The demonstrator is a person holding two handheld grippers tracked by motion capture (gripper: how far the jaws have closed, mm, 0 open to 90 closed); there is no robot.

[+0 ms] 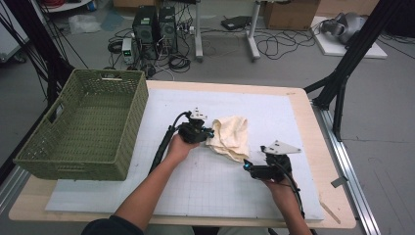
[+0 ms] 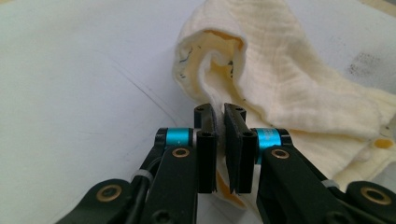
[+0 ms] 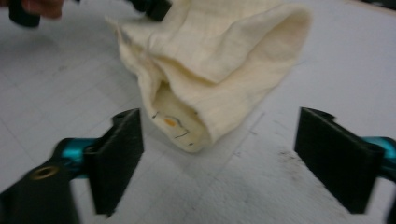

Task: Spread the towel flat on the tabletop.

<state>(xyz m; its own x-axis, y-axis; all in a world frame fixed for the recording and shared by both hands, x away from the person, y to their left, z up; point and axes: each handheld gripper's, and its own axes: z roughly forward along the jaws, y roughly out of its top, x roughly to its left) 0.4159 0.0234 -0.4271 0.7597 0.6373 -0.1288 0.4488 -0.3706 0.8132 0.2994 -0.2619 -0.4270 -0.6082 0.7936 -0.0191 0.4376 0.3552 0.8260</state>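
White gridded mat: green wicker basket at nine o'clock, nothing inside; my left gripper pinches cream cloth; my right gripper gapes.

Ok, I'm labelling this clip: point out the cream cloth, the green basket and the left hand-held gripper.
cream cloth [image 1: 230,137], high view, middle of folds.
green basket [image 1: 128,129], high view, right wall.
left hand-held gripper [image 2: 219,140], left gripper view, between fingertips pinching cloth.
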